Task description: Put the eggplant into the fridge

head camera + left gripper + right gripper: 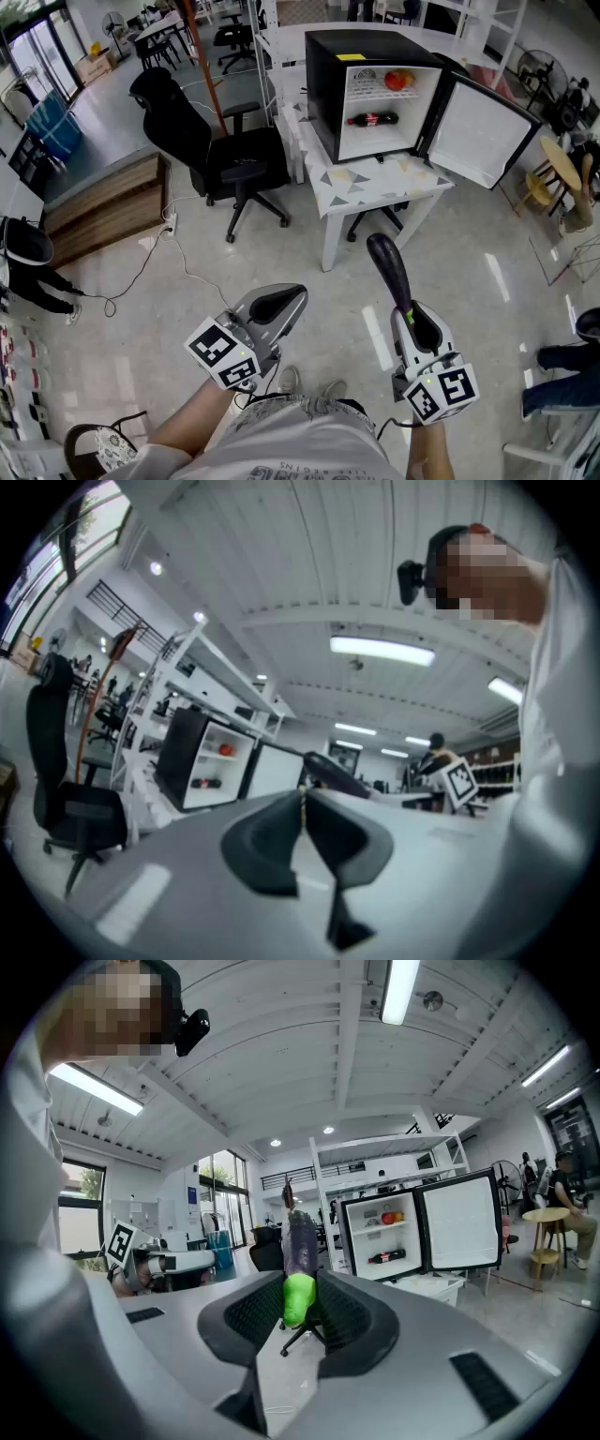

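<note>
The right gripper (411, 317) has its jaws closed on the bright green stem end of a long, dark purple eggplant (388, 265). The rest of the eggplant sticks out ahead of the jaws, in the air above the pale floor and well apart from the fridge. The left gripper (278, 305) has its jaws pressed together with nothing between them. The small black fridge (323, 89) with a white inside stands at the far edge of a white, triangle-patterned table (375, 183). Its door (478, 131) is swung open past the table's right edge. A red fruit (398, 80) sits on the upper shelf, and a dark bottle (373, 119) lies below. A black office chair (225, 155) stands beside the table's left edge.
</note>
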Tool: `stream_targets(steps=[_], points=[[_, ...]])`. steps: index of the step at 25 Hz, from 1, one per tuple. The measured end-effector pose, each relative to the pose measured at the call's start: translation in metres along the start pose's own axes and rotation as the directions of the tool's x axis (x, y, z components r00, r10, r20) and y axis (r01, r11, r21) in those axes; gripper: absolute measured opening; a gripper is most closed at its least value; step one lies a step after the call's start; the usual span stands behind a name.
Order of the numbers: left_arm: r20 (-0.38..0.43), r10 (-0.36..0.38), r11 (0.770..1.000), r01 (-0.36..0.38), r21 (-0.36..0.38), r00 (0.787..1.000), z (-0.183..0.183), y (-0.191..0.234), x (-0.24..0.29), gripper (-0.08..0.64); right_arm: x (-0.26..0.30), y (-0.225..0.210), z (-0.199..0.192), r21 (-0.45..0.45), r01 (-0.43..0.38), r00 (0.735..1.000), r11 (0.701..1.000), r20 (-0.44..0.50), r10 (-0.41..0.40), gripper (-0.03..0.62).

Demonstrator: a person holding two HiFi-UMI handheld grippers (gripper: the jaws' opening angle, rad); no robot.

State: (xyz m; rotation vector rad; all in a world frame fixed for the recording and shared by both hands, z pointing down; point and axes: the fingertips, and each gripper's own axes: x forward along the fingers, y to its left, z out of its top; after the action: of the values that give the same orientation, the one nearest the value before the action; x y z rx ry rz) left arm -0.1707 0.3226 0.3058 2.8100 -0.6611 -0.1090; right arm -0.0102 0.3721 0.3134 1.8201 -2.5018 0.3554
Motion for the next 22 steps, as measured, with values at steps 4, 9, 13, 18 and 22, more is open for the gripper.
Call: stream_targets(steps=[4,9,13,18,22], points=[[-0.002,0.003,1.0,-0.003,0.002,1.0,-0.002,-0.002,0.007,0.017,0.001,-0.006,0.0,-0.001,-0.006,1.0,1.0,0.001,0.006,0.103],[-0.003,0.014,1.0,-0.014,0.007,1.0,-0.003,-0.007,0.017,0.016,0.0,-0.016,0.003,0.011,-0.02,1.0,1.0,0.015,0.02,0.104],[-0.001,0.028,1.0,-0.028,0.007,1.0,-0.008,-0.019,0.028,0.017,-0.01,-0.029,0.003,0.012,-0.035,0.999,0.999,0.014,0.035,0.104],[0.006,0.041,0.999,-0.041,0.005,0.999,-0.021,-0.038,0.04,0.017,-0.027,-0.046,-0.004,0.009,-0.05,0.999,0.999,0.009,0.05,0.104],[0.012,0.057,0.998,-0.058,0.006,0.998,-0.03,-0.052,0.047,0.017,-0.039,-0.056,-0.009,0.002,-0.073,0.997,0.997,0.0,0.073,0.104]])
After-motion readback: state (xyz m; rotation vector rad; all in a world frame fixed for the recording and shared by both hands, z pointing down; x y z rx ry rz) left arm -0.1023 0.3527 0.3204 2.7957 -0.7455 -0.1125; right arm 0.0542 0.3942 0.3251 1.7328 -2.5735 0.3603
